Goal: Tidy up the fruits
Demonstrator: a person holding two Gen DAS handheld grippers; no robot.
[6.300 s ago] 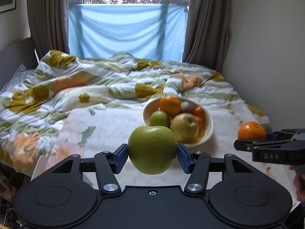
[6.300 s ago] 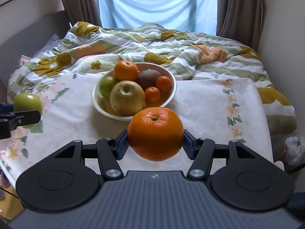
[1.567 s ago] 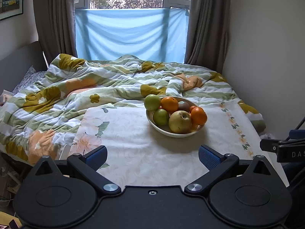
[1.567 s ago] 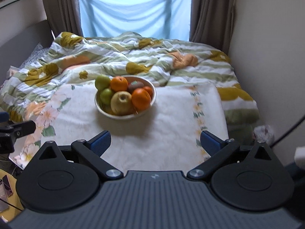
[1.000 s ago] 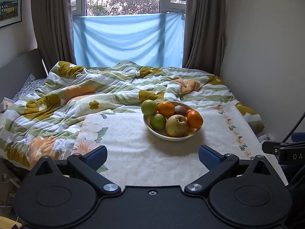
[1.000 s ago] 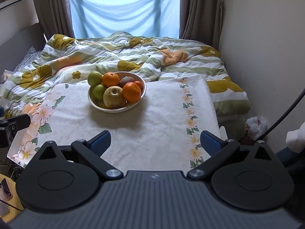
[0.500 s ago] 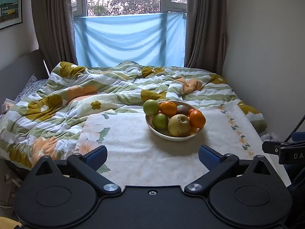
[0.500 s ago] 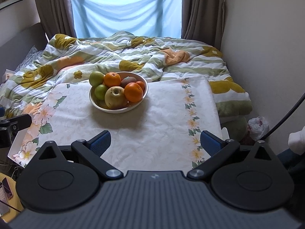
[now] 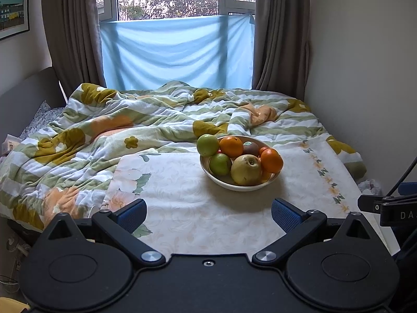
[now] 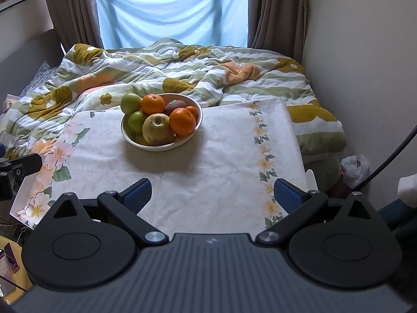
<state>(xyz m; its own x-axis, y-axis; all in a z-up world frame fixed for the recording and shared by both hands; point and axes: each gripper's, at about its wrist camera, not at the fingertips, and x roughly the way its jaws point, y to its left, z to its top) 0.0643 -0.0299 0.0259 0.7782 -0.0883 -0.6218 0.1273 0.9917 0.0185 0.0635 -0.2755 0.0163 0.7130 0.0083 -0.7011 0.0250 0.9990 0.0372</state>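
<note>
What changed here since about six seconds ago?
The left gripper let go of its green apple, the right gripper its orange; both fruits now sit in the bowl. Both grippers are open and farther back. The bowl's other fruit stayed put.

One bowl [image 10: 135,140], three oranges [image 10: 182,120], two green apples [image 10: 130,102], one yellow apple [image 10: 157,128], one kiwi [image 10: 175,107].

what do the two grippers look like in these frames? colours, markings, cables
Left gripper: smooth black body, two round black discs, black linkage arms with silver pivot bolts, blue ribbed fingertips. Right gripper: same layout, but a grey ribbed top plate with a small logo. Seen side-on from the left wrist view, it carries white lettering "DA", cut off at the frame edge. A black cable runs by it.
</note>
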